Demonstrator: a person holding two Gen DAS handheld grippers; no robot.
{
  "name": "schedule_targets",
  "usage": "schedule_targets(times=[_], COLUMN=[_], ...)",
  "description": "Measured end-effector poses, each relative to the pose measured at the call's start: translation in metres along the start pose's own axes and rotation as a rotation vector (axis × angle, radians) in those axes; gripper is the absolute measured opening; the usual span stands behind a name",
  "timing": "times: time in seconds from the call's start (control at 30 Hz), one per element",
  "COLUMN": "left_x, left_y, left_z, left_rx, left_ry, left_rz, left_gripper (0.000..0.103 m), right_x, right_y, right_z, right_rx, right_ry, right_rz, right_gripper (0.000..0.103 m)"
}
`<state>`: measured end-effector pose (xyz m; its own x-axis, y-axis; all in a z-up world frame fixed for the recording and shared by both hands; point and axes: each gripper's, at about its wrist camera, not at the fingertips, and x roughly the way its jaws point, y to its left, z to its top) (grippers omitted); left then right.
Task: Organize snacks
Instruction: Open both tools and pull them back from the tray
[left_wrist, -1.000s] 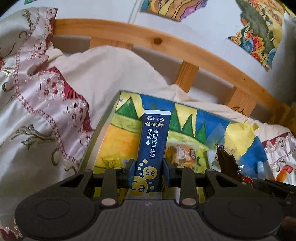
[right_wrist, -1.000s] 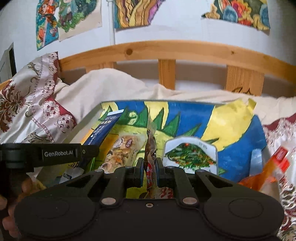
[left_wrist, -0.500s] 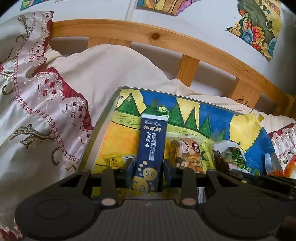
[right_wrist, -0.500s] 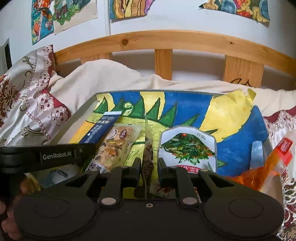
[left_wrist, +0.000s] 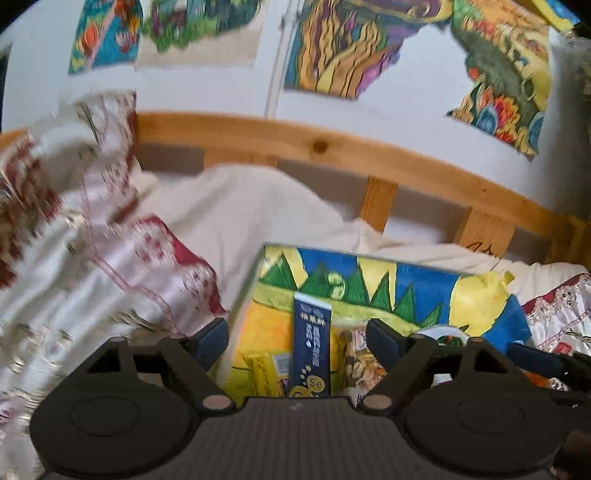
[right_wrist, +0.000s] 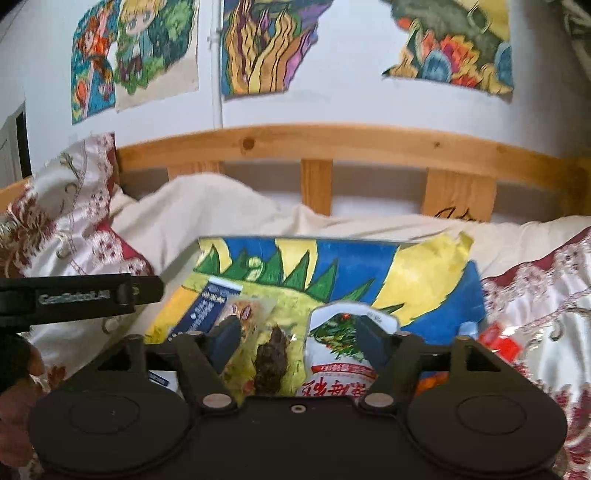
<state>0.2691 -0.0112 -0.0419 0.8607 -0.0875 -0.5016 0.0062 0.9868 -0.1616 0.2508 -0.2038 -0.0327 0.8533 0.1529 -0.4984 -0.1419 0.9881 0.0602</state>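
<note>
Both grippers release snacks into a painted tray on the bed.
Left gripper fingers, just opened, flank the blue sachet at 12 o'clock untouched; right gripper fingers likewise spread around the dark snack packet.

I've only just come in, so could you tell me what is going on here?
A person is sorting snack packets into a painted tray on a bed, with a gripper in each hand. The left gripper has just been opening, and the dark blue sachet lies in the tray, free of its fingers. The right gripper has also just been opening, leaving the clear packet with a dark snack beside the white packet.
</note>
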Motion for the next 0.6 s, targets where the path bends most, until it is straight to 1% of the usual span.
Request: schedule_targets(times=[0.23,0.37,0.5,0.6], left_x=[-0.054,-0.090,-0.122,-0.142], left_y=[0.001,0.003,0.009,0.015], left_z=[0.008,0.006,-0.002,-0.008], left_rx=[-0.018,-0.003,0.025,0.022], left_ry=[-0.099,-0.165,-0.182,-0.182], left_rz=[0.043,0.067,0.071,0.072], left_gripper=[0.099,0.102,0.102,0.102], right_x=[-0.054,-0.087,-0.117,-0.139], right_y=[-0.001,0.001,0.006,0.011], right_z=[0.010,0.011,0.005,-0.001], right_rx=[-0.015,-0.018,-0.038,-0.049], right_ry=[-0.094,-0.148,-0.181,-0.197], right_rz=[-0.009,-0.002,0.001,0.014], right_gripper=[0.089,0.097,0.100,0.102])
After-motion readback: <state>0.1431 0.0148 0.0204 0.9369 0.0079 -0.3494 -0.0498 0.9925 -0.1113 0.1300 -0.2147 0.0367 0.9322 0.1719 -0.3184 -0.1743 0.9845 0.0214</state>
